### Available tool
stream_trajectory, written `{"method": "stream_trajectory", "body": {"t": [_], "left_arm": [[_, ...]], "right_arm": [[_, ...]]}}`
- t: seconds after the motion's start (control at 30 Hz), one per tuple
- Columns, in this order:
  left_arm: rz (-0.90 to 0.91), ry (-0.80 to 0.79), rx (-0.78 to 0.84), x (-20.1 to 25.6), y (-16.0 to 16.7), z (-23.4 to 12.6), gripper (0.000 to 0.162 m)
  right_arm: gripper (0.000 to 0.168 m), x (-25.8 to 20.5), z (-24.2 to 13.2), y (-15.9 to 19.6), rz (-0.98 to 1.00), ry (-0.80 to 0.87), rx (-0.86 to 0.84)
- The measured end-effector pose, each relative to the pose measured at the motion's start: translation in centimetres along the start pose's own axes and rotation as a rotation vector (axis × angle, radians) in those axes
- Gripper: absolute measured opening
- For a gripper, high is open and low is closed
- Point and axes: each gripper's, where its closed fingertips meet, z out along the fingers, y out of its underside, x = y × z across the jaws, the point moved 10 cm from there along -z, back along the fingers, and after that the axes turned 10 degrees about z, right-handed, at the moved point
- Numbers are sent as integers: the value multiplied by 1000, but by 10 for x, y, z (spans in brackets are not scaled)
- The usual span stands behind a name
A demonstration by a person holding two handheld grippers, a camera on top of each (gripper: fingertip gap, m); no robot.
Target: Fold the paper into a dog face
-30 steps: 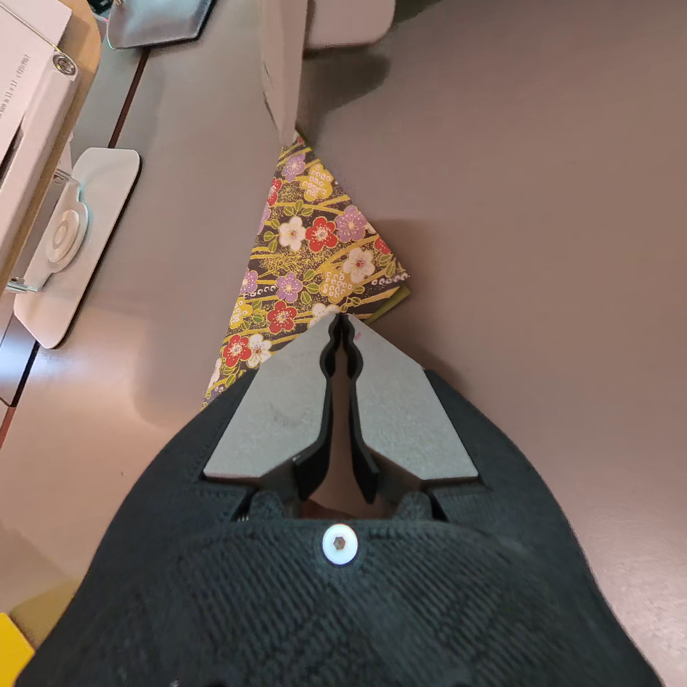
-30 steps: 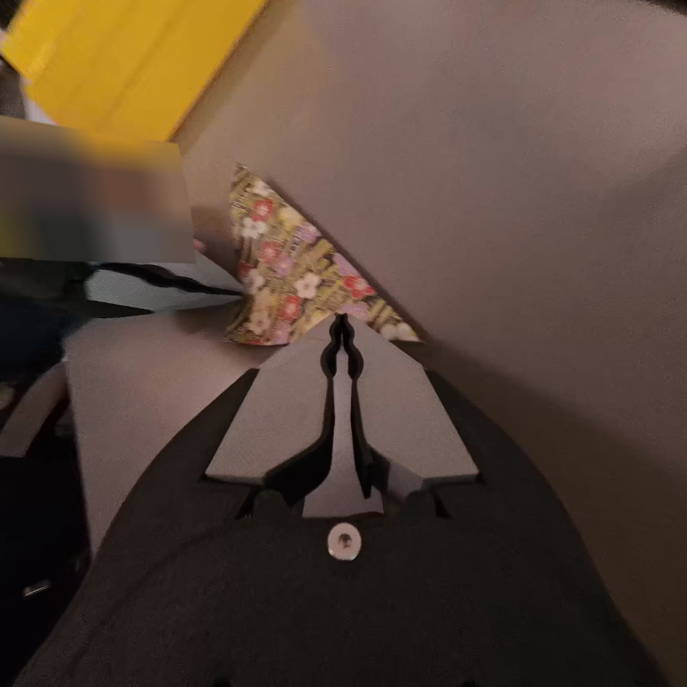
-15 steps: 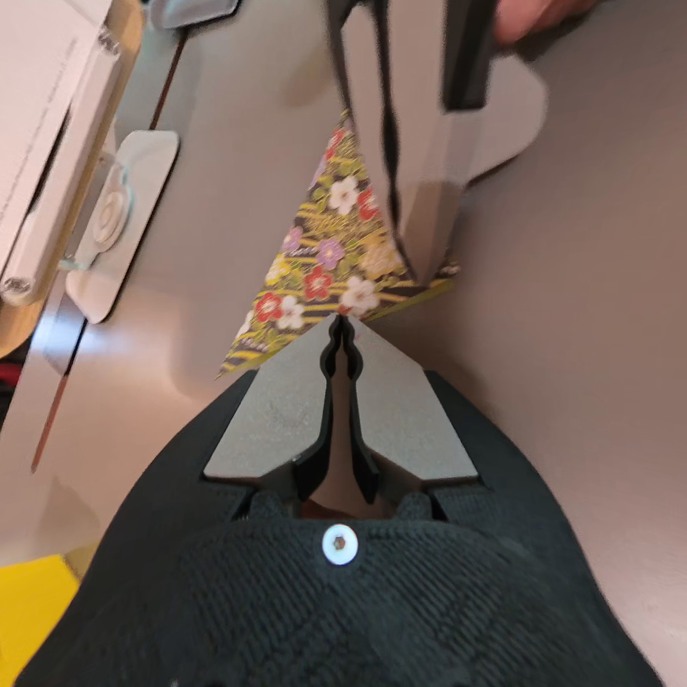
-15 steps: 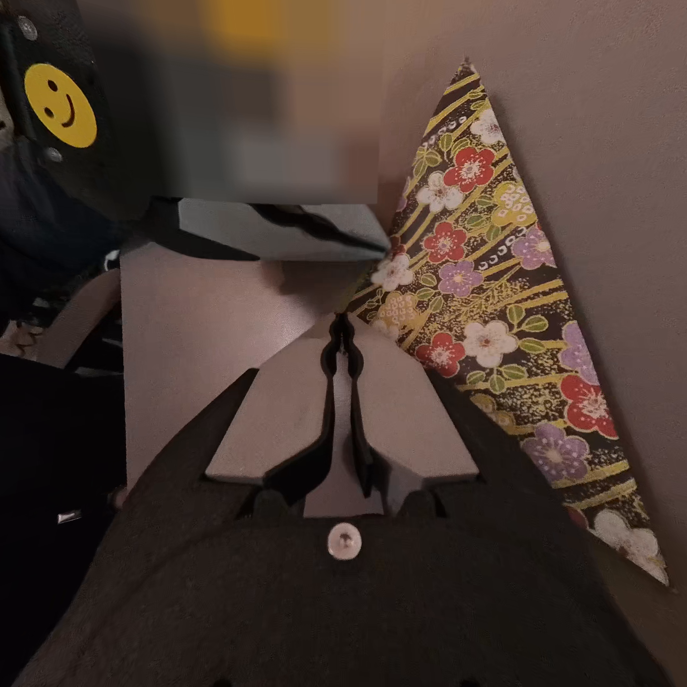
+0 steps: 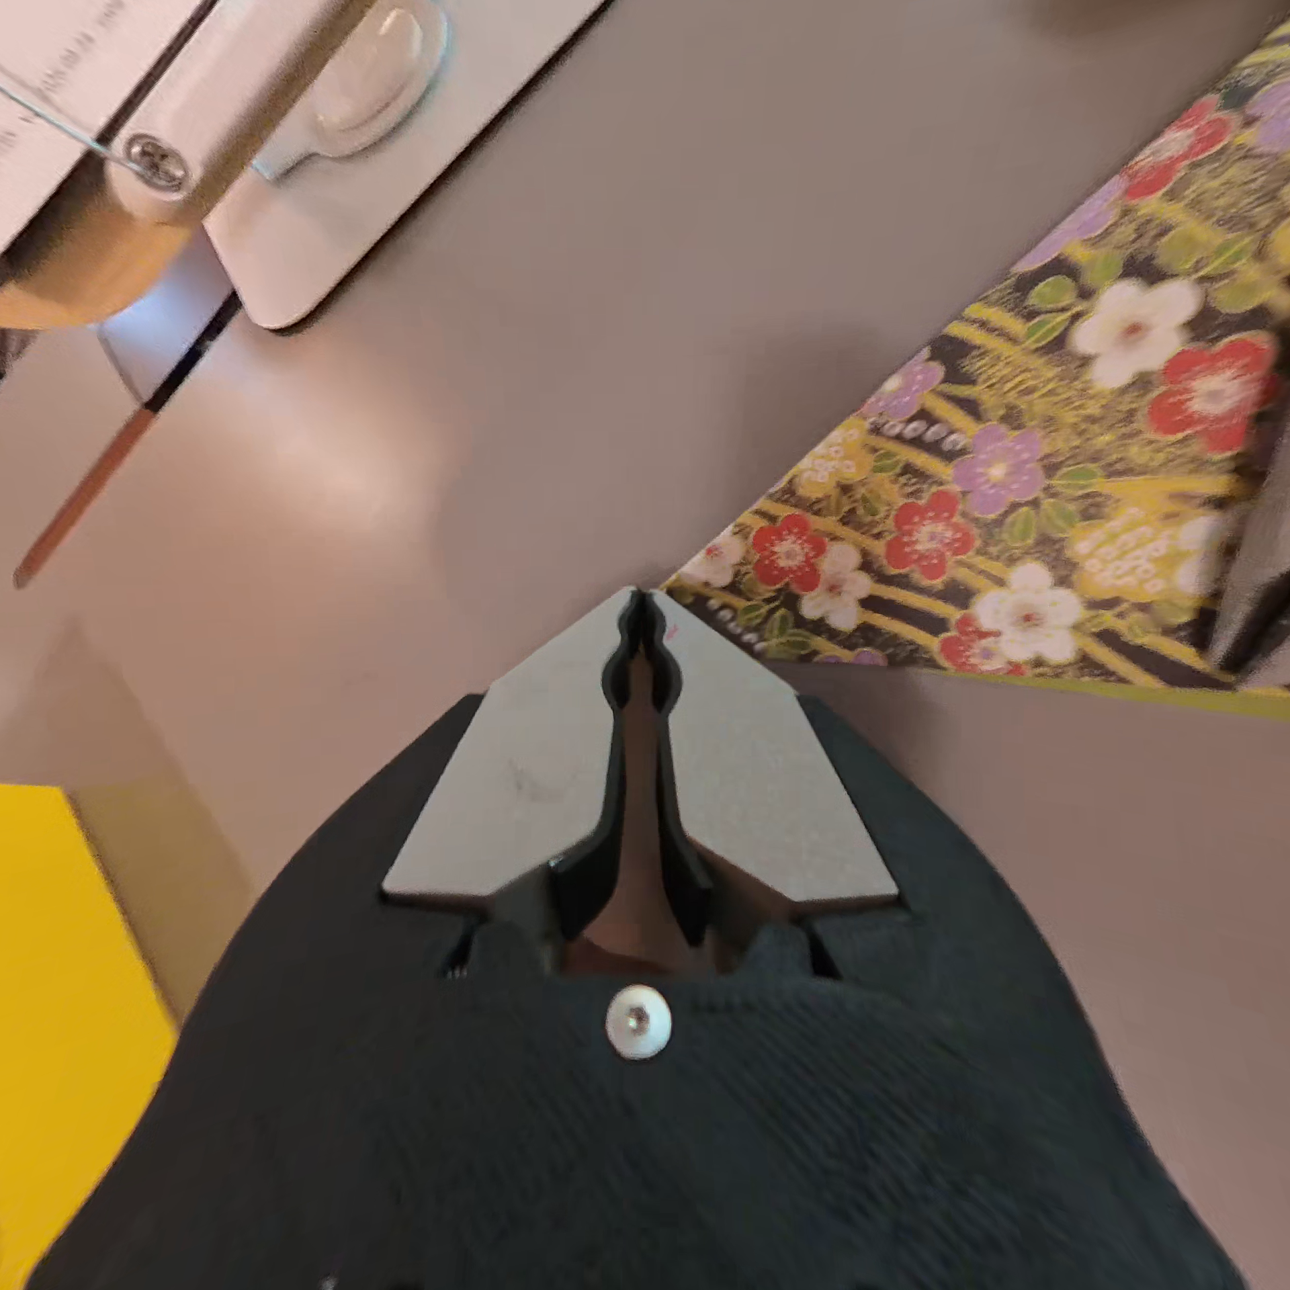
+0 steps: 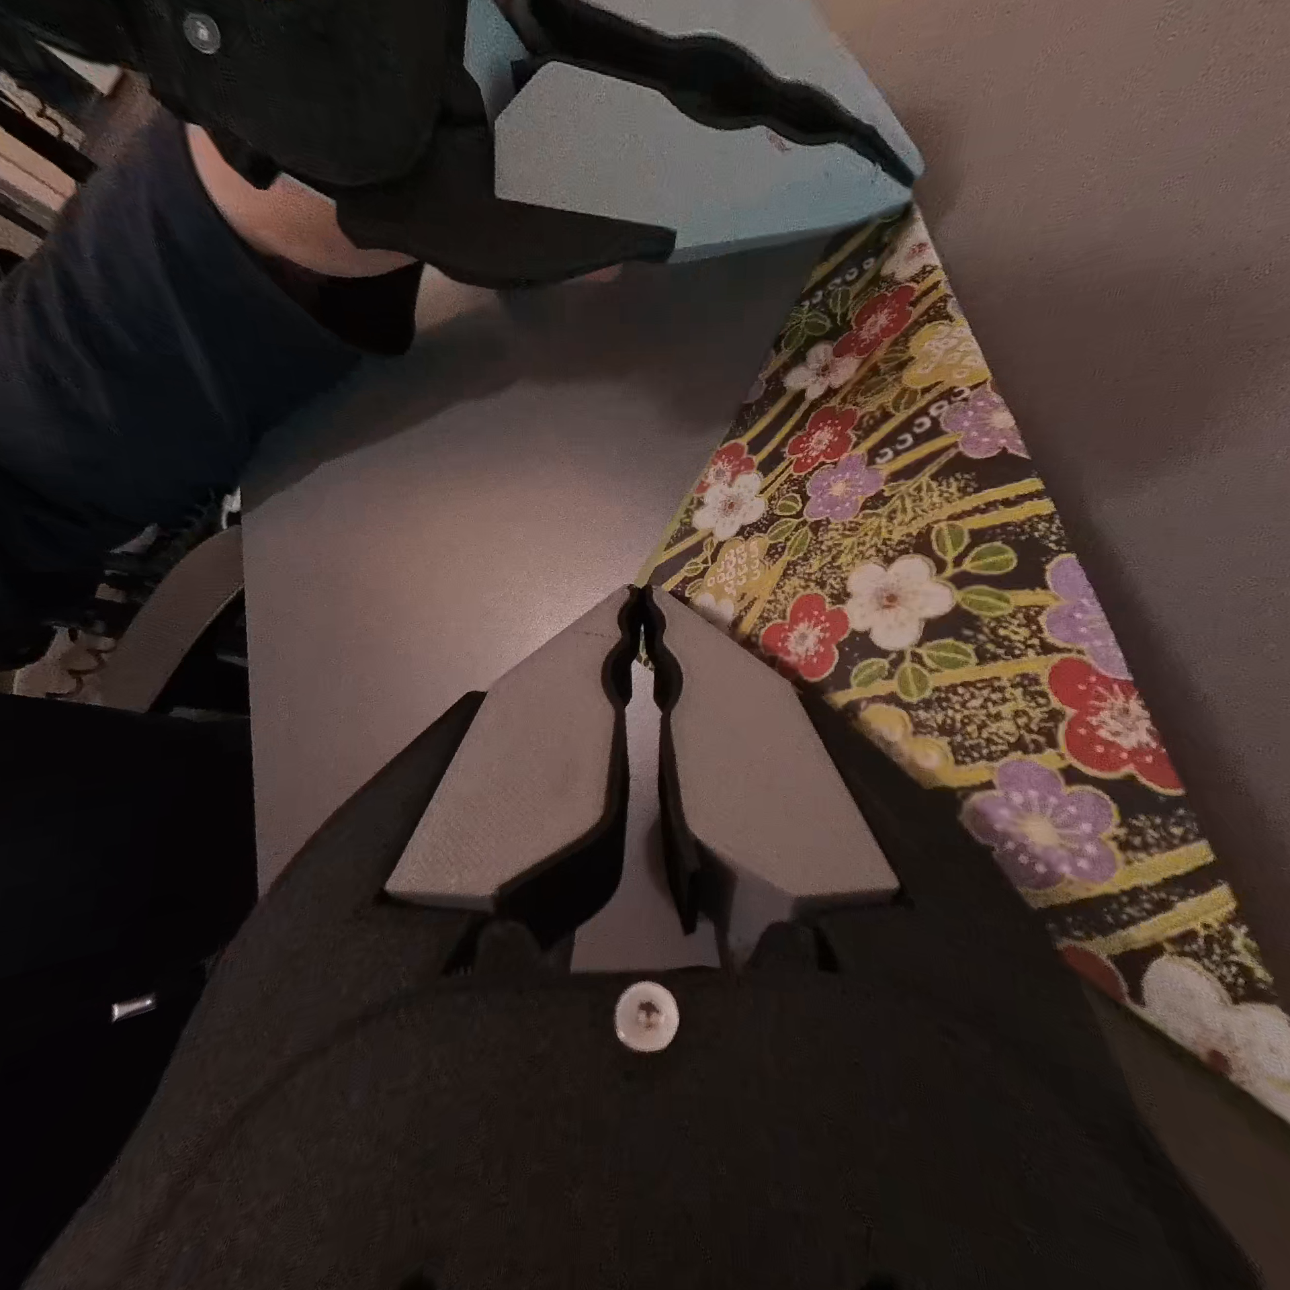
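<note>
The paper [image 5: 1012, 488] is folded into a triangle, black with red, white and purple flowers, and lies flat on the grey table [image 5: 628, 314]. A thin green strip of its underside shows along one edge. My left gripper [image 5: 641, 593] is shut, with its tips at one sharp corner of the paper. It also shows in the right wrist view [image 6: 897, 171], touching that far corner. My right gripper [image 6: 641, 593] is shut, with its tips at the middle of the paper's [image 6: 942, 593] long edge. It shows blurred at the right edge of the left wrist view [image 5: 1256, 593].
A white stand base [image 5: 335, 174] and a pale box sit at the back left. A yellow object [image 5: 56, 977] lies at the left near the table's edge. A person's dark sleeve [image 6: 139, 349] and the table's edge are at the left of the right wrist view. My left gripper is the nearer one to the yellow object [image 5: 56, 977]: about 25 centimeters, against 35 centimeters.
My left gripper has slid along the paper's edge to its sharp corner, so the paper now lies to its right. My right gripper stays at the long edge, shut.
</note>
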Motion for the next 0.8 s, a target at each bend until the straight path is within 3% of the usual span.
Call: {"method": "stream_trajectory", "body": {"t": [0.03, 0.53, 0.7, 0.8], "left_arm": [[26, -30, -6, -1, 3, 0, 0], [222, -325, -79, 5, 9, 0, 0], [62, -369, 99, -10, 4, -23, 0], [8, -227, 331, -2, -11, -43, 0]], "right_arm": [[0, 0, 0, 0, 4, -2, 0], [0, 1, -5, 1, -4, -18, 30], [0, -3, -28, -8, -37, -36, 173], [0, 3, -37, -9, -14, -13, 214]]}}
